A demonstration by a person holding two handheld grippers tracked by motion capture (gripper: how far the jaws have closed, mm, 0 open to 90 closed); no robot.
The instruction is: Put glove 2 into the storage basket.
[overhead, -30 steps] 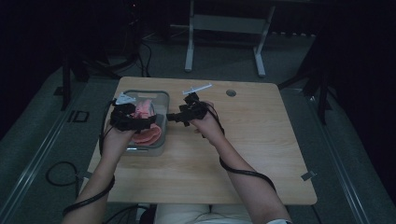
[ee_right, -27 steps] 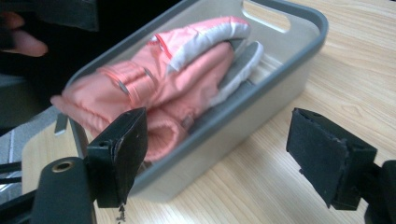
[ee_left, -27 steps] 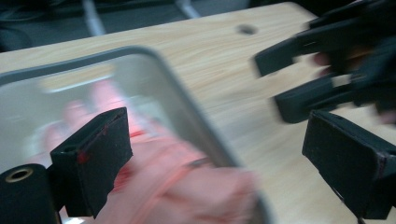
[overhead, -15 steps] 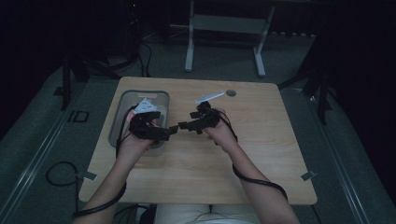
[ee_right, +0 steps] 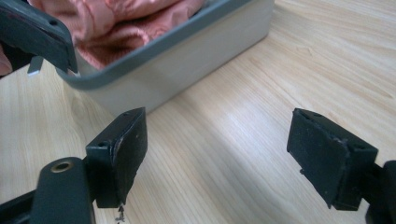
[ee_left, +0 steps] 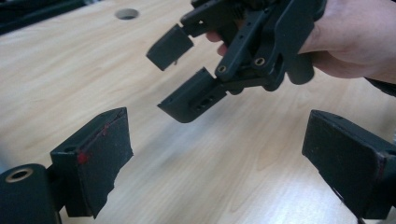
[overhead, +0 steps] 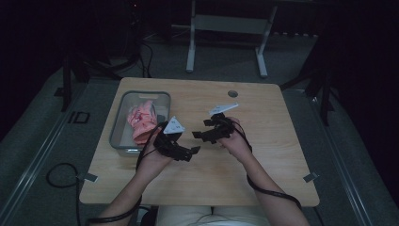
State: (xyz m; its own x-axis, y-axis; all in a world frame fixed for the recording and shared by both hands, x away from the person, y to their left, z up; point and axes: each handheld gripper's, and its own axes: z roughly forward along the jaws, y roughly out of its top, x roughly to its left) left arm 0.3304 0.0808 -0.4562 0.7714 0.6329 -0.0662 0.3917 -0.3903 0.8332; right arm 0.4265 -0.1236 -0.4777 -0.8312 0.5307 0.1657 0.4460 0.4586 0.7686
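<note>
Both claws have drawn back from the tray since a second ago, leaving the pink cloth point(overhead: 141, 123) bunched inside the grey tray point(overhead: 118, 123) at the worktop's point(overhead: 282, 155) left side, its long axis running away from the person. Left claw point(overhead: 194, 150): jaws wide apart, empty, over bare wood just right of the tray, nearer the cloth, which lies to its left and slightly beyond. Right claw point(overhead: 197, 135): jaws likewise spread, empty, tips facing the left claw near mid-worktop, the tray wall just ahead in the right gripper view.
</note>
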